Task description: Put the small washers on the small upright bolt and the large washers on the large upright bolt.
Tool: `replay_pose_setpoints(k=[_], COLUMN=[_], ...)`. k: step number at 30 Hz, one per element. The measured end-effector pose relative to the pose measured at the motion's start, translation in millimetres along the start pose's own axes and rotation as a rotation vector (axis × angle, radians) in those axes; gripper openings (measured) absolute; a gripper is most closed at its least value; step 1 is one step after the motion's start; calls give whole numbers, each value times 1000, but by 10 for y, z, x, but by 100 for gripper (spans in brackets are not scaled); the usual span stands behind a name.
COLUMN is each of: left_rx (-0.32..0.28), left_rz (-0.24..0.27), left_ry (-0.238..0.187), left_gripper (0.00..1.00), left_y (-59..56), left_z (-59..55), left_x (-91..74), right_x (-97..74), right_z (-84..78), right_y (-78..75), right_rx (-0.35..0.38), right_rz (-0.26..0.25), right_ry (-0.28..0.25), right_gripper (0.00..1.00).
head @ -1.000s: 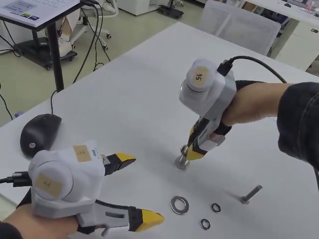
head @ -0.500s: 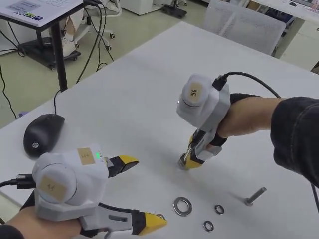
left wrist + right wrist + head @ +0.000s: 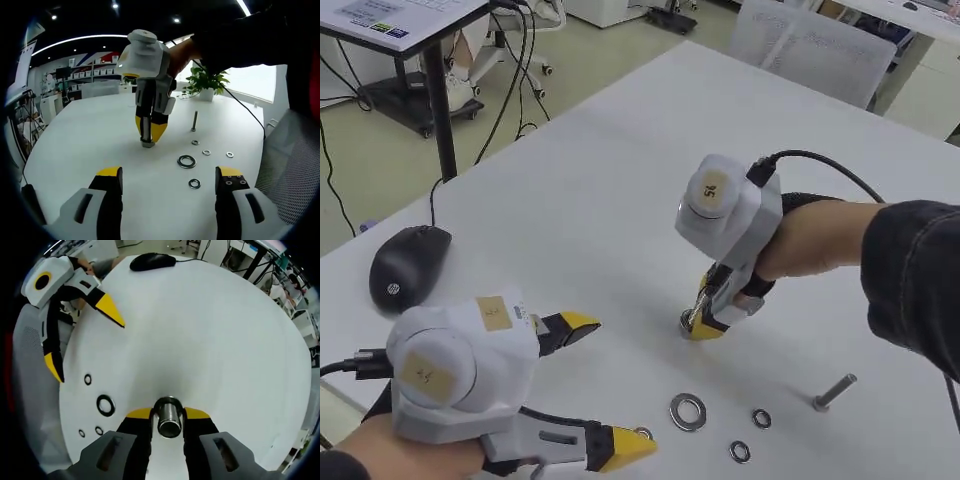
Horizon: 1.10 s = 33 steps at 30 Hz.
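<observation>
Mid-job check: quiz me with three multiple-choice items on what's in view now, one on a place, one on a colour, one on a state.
1. Where is the large washer? A on the table, ahead of the left claw; B in a tray; C on the floor.
2. What colour are the claw tips? A red; B yellow; C green.
3. The right claw is: A open; B shut on a washer; C shut on the large bolt.
Answers: 1 A, it lies flat on the bare tabletop. 2 B, both claws end in yellow tips. 3 C, the jaws close on the bolt from both sides in the right gripper view.
</observation>
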<state>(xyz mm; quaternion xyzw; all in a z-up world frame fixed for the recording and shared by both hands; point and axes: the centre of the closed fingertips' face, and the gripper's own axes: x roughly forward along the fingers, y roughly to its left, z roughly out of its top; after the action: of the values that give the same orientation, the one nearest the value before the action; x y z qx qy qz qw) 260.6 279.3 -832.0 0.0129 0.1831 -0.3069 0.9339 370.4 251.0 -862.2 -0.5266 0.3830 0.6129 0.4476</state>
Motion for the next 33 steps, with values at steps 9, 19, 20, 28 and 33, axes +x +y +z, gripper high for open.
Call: replay_pose_setpoints(k=[9, 19, 20, 28, 33], left_rx=[1, 5, 5, 11, 18], left_rz=[1, -8, -10, -19, -24], left_ry=[-1, 4, 4, 4, 4], left_gripper=[75, 75, 75, 75, 75], left_y=[6, -24, -29, -53, -62], left_z=[1, -37, -40, -43, -34], left_x=[-6, 2, 4, 19, 25], right_x=[23, -19, -17, -32, -49], right_z=[-53, -173, -179, -311, -315], right_y=[28, 71, 78, 192, 258], right_rx=[18, 58, 61, 80, 88], right_rz=[14, 2, 1, 5, 5], right_ry=[-1, -10, -11, -6, -14], right_gripper=[30, 32, 32, 32, 32])
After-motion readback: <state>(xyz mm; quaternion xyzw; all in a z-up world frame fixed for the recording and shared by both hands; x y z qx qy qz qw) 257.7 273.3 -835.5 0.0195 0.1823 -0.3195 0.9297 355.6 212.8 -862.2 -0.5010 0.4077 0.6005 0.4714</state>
